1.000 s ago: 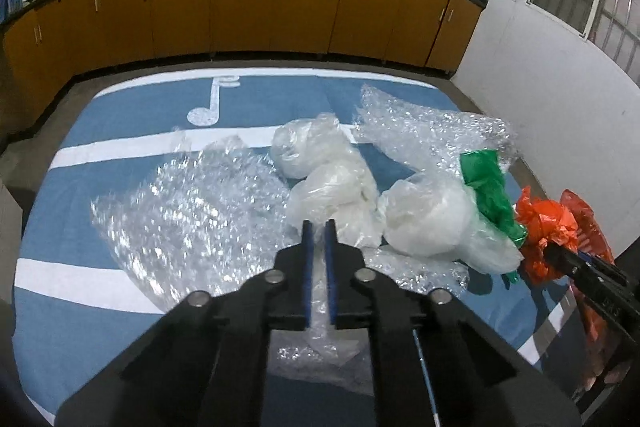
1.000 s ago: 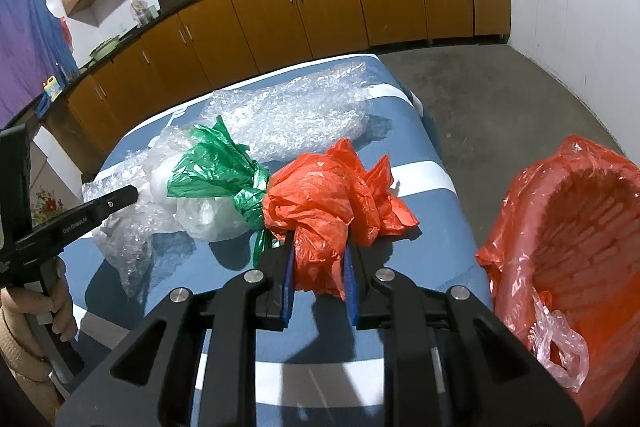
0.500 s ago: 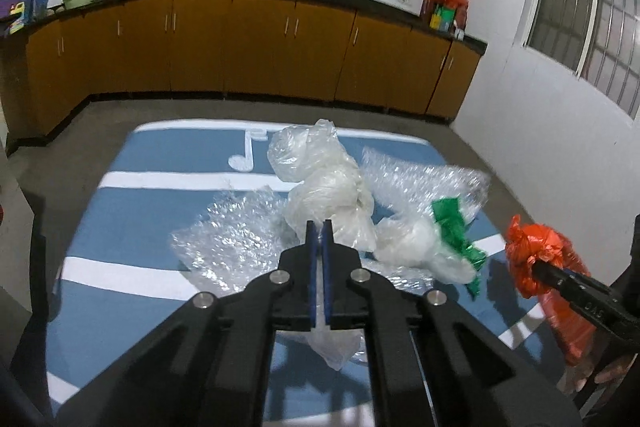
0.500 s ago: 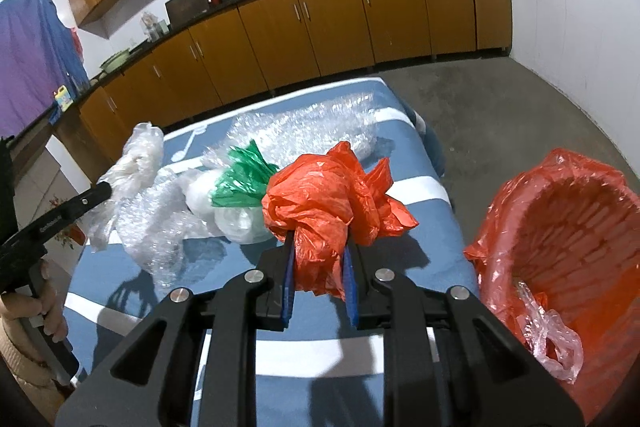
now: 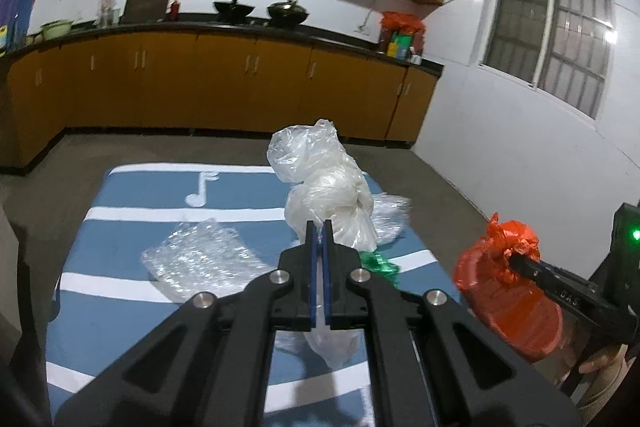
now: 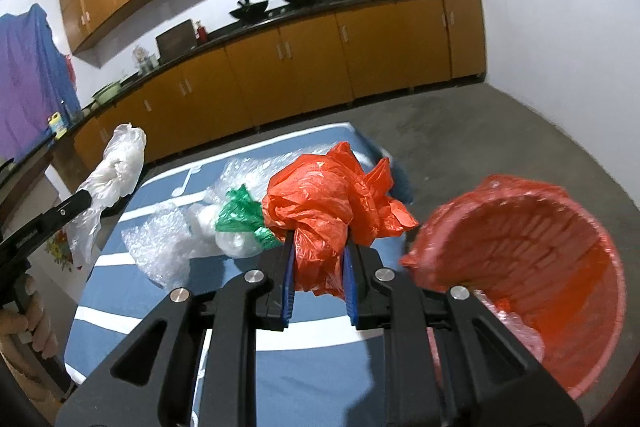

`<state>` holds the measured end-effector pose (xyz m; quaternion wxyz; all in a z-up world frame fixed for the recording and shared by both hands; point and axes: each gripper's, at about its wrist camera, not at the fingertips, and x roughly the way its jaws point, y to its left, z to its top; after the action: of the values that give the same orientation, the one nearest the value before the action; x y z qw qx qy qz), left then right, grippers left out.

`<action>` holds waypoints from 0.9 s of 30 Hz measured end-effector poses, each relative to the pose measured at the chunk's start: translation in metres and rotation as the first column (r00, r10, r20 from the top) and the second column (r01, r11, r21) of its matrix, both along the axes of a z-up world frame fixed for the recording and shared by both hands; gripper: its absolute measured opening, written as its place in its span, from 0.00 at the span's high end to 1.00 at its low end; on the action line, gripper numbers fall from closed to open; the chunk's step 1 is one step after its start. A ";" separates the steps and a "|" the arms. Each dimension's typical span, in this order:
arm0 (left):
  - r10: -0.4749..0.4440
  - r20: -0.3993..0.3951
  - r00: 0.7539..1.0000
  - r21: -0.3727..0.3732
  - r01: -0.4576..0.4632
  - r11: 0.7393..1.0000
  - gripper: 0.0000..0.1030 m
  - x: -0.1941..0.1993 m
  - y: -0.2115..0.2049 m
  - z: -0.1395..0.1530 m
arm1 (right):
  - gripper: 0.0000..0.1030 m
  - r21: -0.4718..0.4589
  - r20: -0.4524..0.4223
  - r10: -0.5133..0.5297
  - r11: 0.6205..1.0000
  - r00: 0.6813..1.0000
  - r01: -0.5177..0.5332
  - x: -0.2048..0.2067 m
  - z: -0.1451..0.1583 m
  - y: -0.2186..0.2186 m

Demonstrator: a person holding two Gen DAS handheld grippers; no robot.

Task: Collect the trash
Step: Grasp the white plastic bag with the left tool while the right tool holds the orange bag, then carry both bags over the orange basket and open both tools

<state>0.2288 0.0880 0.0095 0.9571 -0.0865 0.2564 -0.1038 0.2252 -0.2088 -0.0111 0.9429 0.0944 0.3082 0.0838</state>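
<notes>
Left gripper [image 5: 319, 227] clamps a clear plastic bag [image 5: 326, 189], held up above the blue table [image 5: 120, 227]. Right gripper [image 6: 318, 247] pinches an orange bag [image 6: 328, 203] just beside the orange bin [image 6: 560, 239]; bubble wrap [image 5: 200, 259] and a green bag [image 6: 240, 213] lie on the table.

Bin mouth open on the right; trash still crowds the mid desk.
The lined bin [image 6: 532, 267] sits just beside the desk [image 6: 312, 371] edge w/ its mouth unblocked. The desk's near strip is bare, room to pass. Bubble wrap [image 5: 200, 259], a green bag [image 6: 240, 211] & a 2nd wrap sheet [image 6: 264, 167] block the middle. The floor [image 6: 480, 131] beyond is open.
</notes>
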 end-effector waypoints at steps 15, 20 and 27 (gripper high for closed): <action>-0.161 0.032 0.986 -0.003 0.161 0.987 0.96 -0.013 -0.078 0.013 | 0.80 -0.029 0.051 -0.159 0.987 0.986 0.161 -0.038 0.014 -0.062; -0.212 0.025 0.977 -0.015 0.212 0.977 0.96 -0.010 -0.102 0.010 | 0.80 -0.042 0.058 -0.215 0.975 0.975 0.218 -0.046 0.015 -0.079; -0.277 0.017 0.961 -0.021 0.277 0.961 0.96 -0.010 -0.132 0.001 | 0.80 -0.036 0.056 -0.274 0.960 0.960 0.276 -0.052 0.011 -0.099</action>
<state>0.2185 -0.0438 0.0106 0.9338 -0.0602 0.2580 -0.2403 0.1729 -0.3073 0.0000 0.9547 0.1138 0.2699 -0.0523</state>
